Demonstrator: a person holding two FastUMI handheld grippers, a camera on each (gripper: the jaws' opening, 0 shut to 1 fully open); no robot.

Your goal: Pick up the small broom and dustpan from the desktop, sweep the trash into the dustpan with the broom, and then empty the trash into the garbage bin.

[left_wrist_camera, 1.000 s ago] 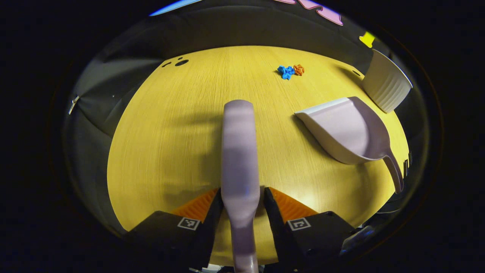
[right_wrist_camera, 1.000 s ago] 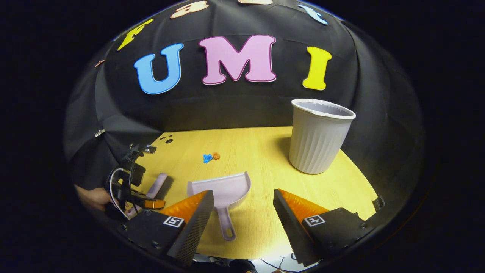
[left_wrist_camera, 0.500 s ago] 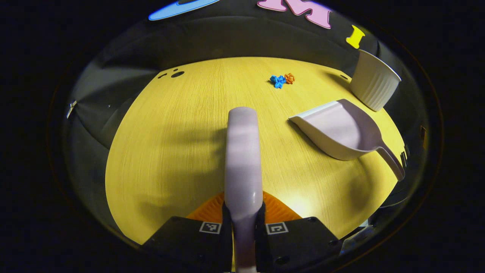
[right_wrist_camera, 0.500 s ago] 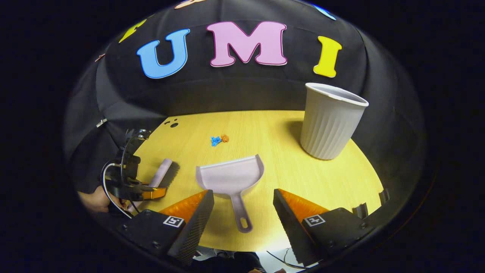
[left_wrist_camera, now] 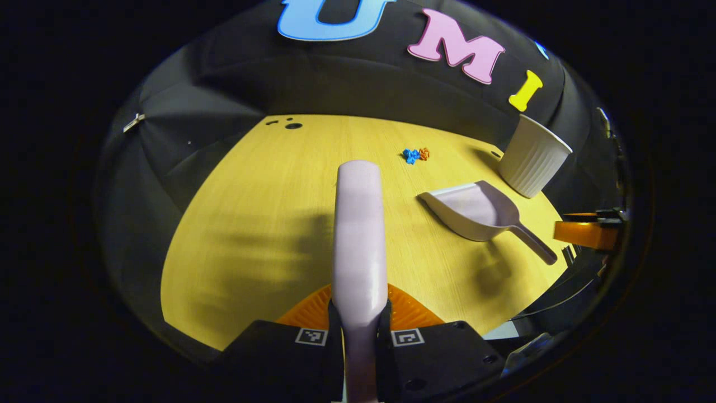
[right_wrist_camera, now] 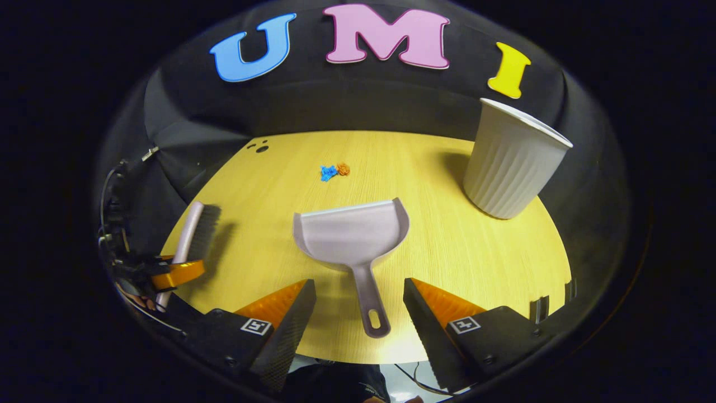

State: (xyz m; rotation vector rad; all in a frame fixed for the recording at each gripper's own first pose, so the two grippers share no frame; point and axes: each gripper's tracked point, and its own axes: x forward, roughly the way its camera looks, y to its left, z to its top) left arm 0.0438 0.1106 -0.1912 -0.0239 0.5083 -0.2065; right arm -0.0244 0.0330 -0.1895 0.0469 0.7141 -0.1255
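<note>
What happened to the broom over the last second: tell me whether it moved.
Yes. In the right gripper view the broom, clamped by the left gripper, has risen off the table and casts a shadow.

Light falls from overhead, perhaps slightly behind the cameras, leaving a glare patch on the bench point(left_wrist_camera: 447, 302) near its front edge. Soft shadows spread beside the broom point(left_wrist_camera: 358, 235). Fisheye bending curves every edge; focus stays sharp.

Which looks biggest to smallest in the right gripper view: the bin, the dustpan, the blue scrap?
1. Garbage bin and dustpan look about alike; the dustpan sits nearer, so unsure.
2. Blue scrap, clearly the smallest.
</note>
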